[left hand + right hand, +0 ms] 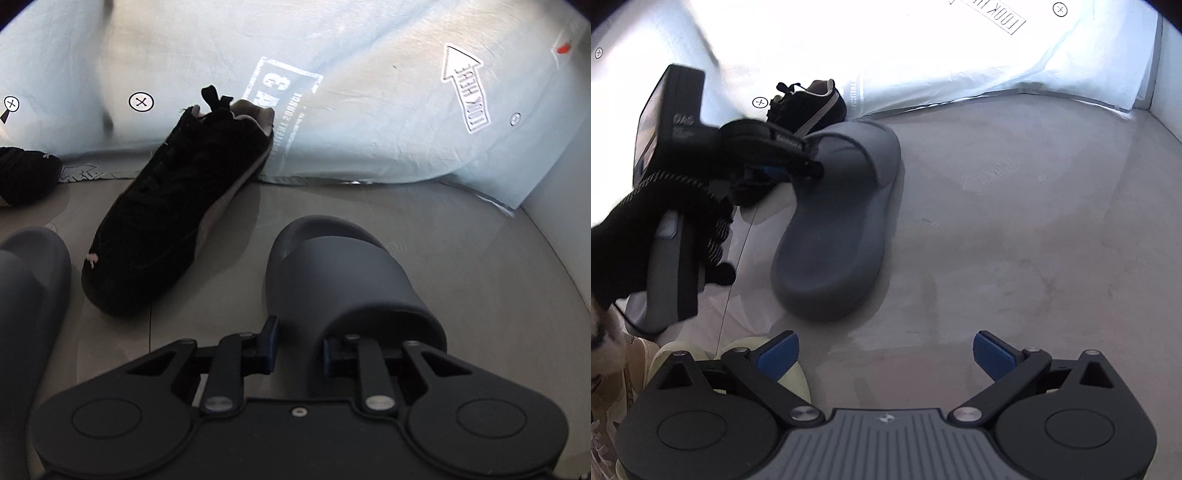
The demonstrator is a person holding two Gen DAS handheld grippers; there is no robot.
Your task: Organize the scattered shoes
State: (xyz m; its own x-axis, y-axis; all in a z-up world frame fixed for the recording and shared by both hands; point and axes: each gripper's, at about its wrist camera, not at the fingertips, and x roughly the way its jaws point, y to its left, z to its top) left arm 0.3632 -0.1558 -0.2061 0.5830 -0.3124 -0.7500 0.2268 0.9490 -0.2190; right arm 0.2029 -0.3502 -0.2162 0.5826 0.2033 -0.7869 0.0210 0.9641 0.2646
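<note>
A dark grey slide sandal point(343, 266) lies on the grey floor point(480, 295), toe pointing away from me. My left gripper point(301, 341) is shut on the near left edge of its strap, with one finger outside the slide and the other under the strap. In the right wrist view the same slide point(838, 229) lies ahead, with the left gripper point(812, 166) on its strap and a black-gloved hand point(665, 206) holding that gripper. My right gripper point(886, 354) hangs open above bare floor, short of the slide's heel. A black sneaker point(177, 214) lies just left of the slide.
A second grey slide point(29, 277) sits at the left edge, and another black sneaker point(26, 177) lies behind it. A pale printed sheet point(369, 110) rises as a backdrop behind the shoes. Pale green footwear point(738, 350) shows under my right gripper's left finger.
</note>
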